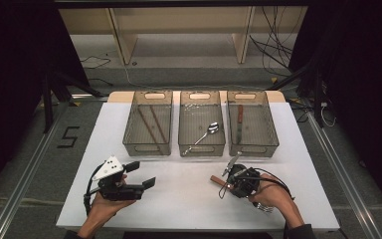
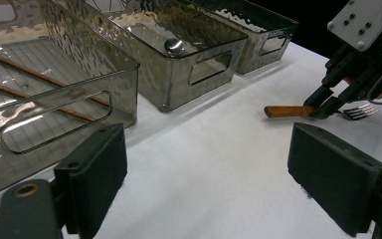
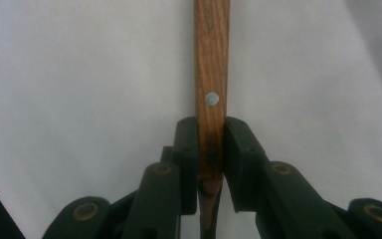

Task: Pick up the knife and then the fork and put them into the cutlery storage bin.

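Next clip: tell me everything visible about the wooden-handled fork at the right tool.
The fork has a slim brown wooden handle with a small metal rivet and silver metal tines. It lies roughly level at the white table, in front of the three clear bins and outside them. The right tool has its black pads pressed on both sides of the handle near the metal end; the handle's free end sticks out past them. Whether it rests on the table or is just lifted, I cannot tell.

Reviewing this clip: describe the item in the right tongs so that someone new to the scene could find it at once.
On the white table, in front of the three clear bins, look to the near right, where the right tongs are shut on a fork. It lies flat on the table. Its brown wooden handle and metal prongs set it apart from the all-metal spoon in the middle bin.
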Motion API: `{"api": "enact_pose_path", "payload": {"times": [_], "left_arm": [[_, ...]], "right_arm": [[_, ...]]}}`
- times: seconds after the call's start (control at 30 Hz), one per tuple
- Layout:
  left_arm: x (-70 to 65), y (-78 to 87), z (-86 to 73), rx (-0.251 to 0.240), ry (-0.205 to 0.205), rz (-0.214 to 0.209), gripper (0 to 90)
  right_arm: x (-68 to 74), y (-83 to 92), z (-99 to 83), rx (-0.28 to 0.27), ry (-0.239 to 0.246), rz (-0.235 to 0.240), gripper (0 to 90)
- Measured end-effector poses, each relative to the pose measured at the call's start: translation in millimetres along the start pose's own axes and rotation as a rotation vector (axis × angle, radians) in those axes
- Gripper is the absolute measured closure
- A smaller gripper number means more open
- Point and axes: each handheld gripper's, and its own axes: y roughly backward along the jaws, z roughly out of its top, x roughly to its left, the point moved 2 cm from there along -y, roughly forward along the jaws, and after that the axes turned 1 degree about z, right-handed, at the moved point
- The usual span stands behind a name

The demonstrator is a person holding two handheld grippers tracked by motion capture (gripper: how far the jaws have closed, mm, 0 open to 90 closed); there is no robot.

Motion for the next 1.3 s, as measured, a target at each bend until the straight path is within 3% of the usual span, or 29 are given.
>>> {"api": "enact_pose_path", "payload": {"times": [0.33,0.87,1.1,1.3], "left_arm": [[-0.1,0.0,0.1,-0.001,0.000,0.000,15.2],[-0.1,0.4,0.2,-0.004,-0.002,0.003,15.1],[-0.2,-0.1,0.1,-0.006,0.003,0.004,15.1],[-0.1,-0.1,0.3,-0.007,0.003,0.005,15.1]], "right_arm": [[-7.3,13.8,-0.9,-0.096,-0.055,0.011,77.7],[-29.1,43.1,-2.1,-0.328,-0.141,0.003,77.8],[-42.6,54.4,-2.4,-0.407,-0.210,0.009,77.8],[-60.5,68.9,2.4,-0.493,-0.276,-0.016,77.8]]}}
